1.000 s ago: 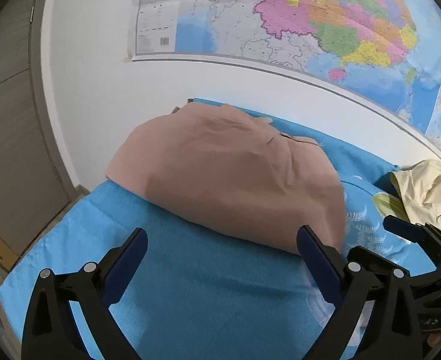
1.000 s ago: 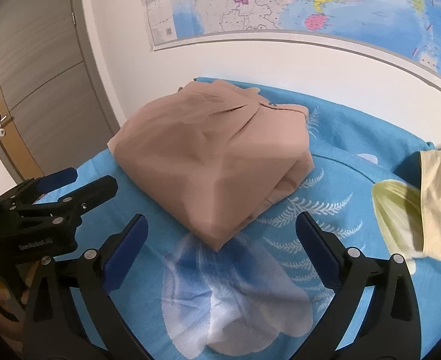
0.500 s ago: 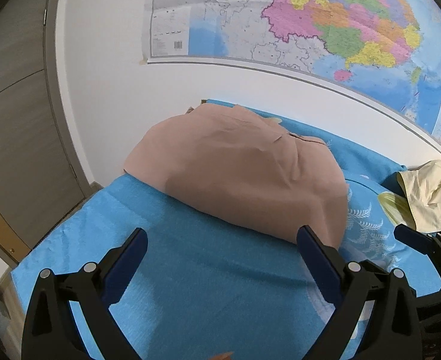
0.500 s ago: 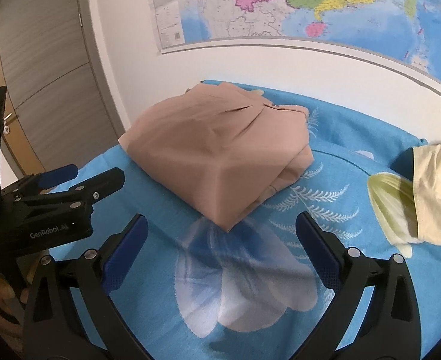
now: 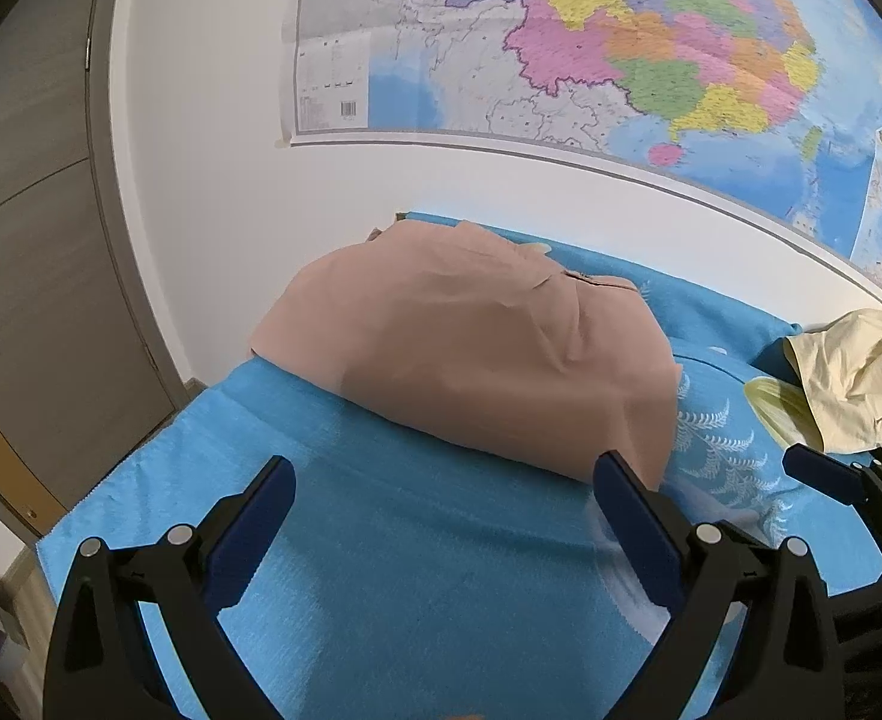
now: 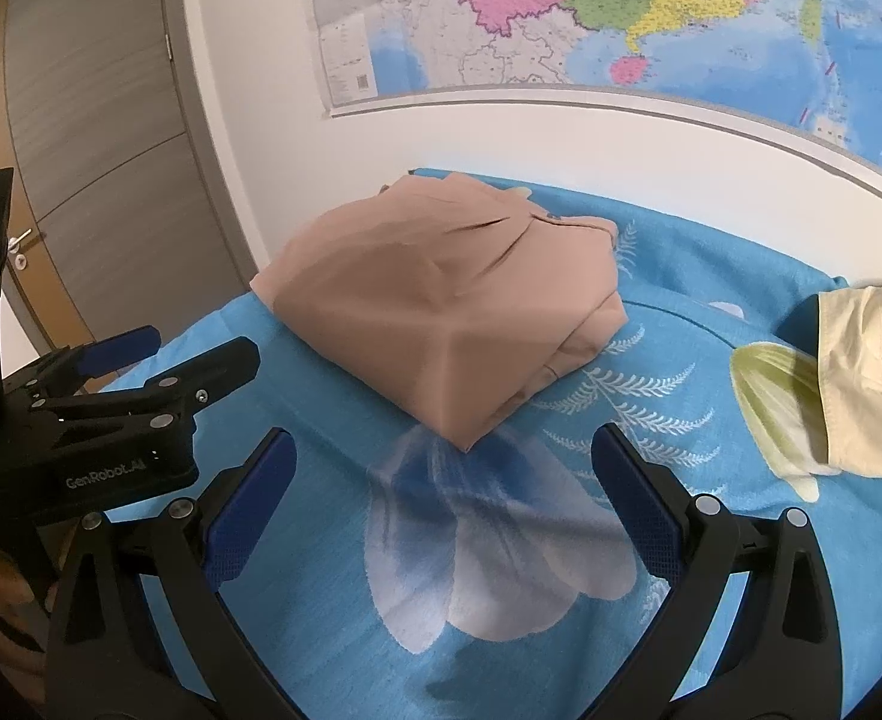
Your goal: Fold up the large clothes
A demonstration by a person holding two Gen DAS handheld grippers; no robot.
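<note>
Hovering: left hand-held gripper (image 5: pixel 444 483) and right hand-held gripper (image 6: pixel 441 456) both spread wide, holding nothing, above the blue cover (image 6: pixel 561 630).
Task item: tan garment (image 6: pixel 441 300) lies folded just ahead of both, resting on the cover.
Next piece: cream garment (image 6: pixel 861 372) crumpled, far right of the right hand-held gripper.
Risk, snag: reaching rightward low could catch the tan bundle's near corner and undo the fold.
Risk, pinch: closing on the cream heap may grab the cover too.
Risk, edge: the bundle's far-left corner sits at the cover's edge; a nudge might slide it off.
</note>
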